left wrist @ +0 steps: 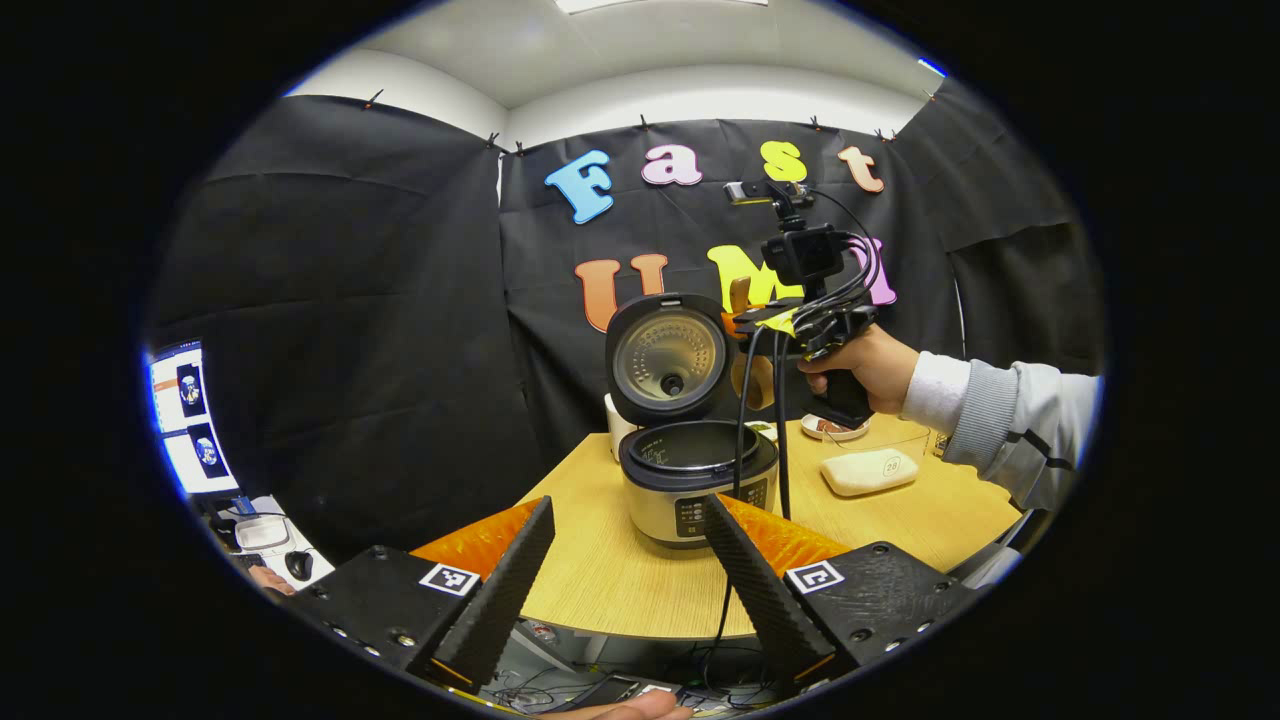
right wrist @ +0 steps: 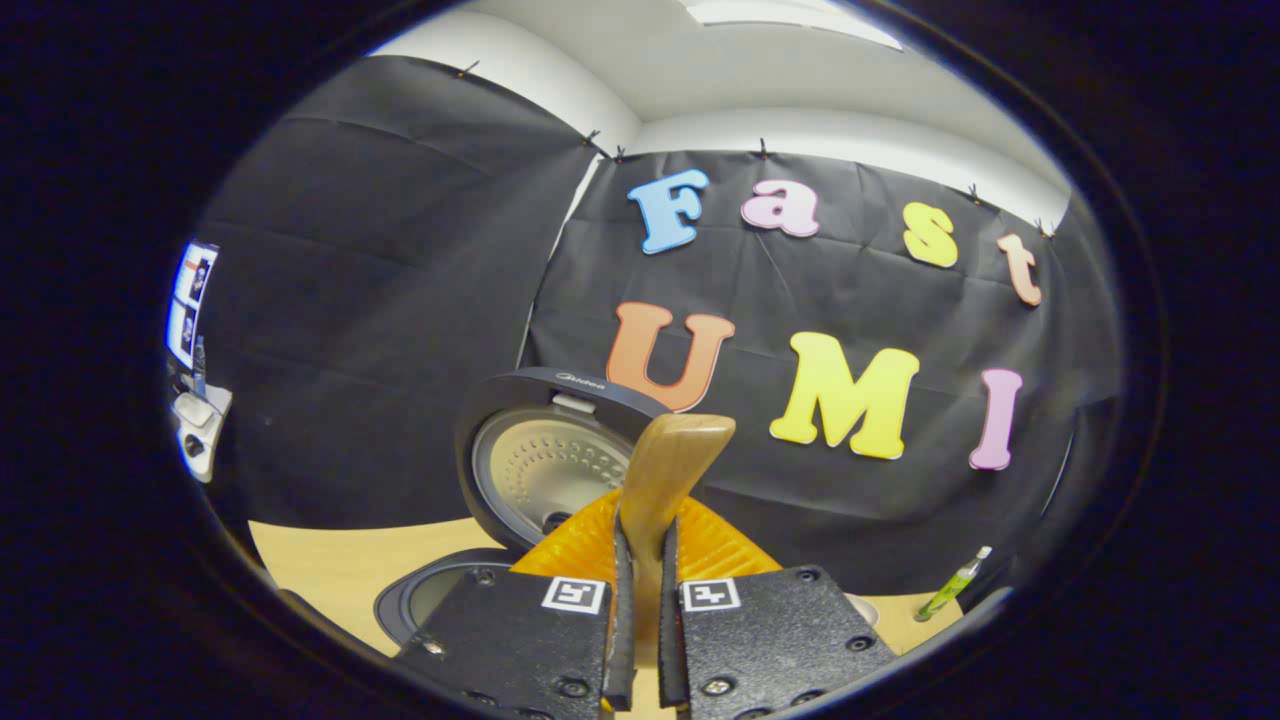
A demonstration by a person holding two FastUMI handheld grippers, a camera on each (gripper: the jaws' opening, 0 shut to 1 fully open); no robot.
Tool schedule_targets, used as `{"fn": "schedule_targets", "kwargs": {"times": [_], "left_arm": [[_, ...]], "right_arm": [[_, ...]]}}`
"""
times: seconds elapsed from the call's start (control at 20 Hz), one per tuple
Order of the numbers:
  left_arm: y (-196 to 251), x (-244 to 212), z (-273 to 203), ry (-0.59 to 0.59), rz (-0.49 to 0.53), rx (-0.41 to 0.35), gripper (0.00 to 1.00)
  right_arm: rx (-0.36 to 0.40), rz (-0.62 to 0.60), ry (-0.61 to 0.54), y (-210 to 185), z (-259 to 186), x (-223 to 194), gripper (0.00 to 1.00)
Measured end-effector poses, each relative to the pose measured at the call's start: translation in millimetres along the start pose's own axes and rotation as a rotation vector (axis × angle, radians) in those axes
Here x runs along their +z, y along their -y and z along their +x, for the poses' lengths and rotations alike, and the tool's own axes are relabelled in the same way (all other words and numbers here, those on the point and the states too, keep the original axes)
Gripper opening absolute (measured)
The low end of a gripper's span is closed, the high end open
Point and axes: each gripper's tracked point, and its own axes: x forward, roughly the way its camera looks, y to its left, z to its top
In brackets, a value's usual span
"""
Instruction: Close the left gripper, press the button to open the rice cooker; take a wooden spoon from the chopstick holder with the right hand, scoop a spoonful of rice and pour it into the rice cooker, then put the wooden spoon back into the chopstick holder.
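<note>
The right tongs (right wrist: 640, 640) grip a wooden spoon (right wrist: 668, 470), both fingers pressed flat against its smooth, pale-brown handle, whose broad curved end rises above them in the right gripper view; each finger block carries a small square black-and-white marker on a textured black housing. In the left gripper view the left tongs (left wrist: 625, 570) stand wide apart and hold nothing, their ribbed wedge-shaped fingers (left wrist: 505, 590) framing the rice cooker (left wrist: 695, 480), which sits near the front edge of the round, light wood-grain tabletop (left wrist: 620, 575). The cooker's lid (left wrist: 668, 358) stands upright and open, a dark rim around a dimpled metallic inner plate with a central vent, and small silver lettering on the lid's rim reads "Midea" in the right gripper view. Its body is brushed silver with a dark control panel on the front; the panel's markings are too small to read. Above and just right of the open pot, in the left gripper view, a hand (left wrist: 868, 368) in a pale grey sleeve (left wrist: 1000, 415) holds the right tongs' black handle, cables trailing down across the cooker. Behind it on the tabletop lie a rounded cream-coloured block (left wrist: 868, 471) bearing a small round mark and a shallow white dish (left wrist: 835, 429). A slim green-and-white tube (right wrist: 955, 584) stands tilted at the far right in the right gripper view.
</note>
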Motion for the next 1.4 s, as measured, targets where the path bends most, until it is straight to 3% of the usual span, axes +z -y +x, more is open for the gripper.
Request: {"fn": "schedule_targets", "kwargs": {"times": [0.2,0.35,0.9,1.4], "left_arm": [[6,3,2,0.005,-0.018,-0.004,0.96],[13,4,8,0.004,-0.021,-0.002,0.96],[58,16,16,0.014,-0.014,-0.046,0.96],[91,33,11,0.056,-0.012,-0.078,0.96]], "right_arm": [[-0.022,-0.045,0.013,25,-14,-1,0.15],[-0.060,-0.007,0.009,57,-24,-4,0.15],[-0.240,0.128,-0.060,224,-81,-47,0.16],[-0.411,0.153,-0.097,365,-149,-100,0.17]]}}
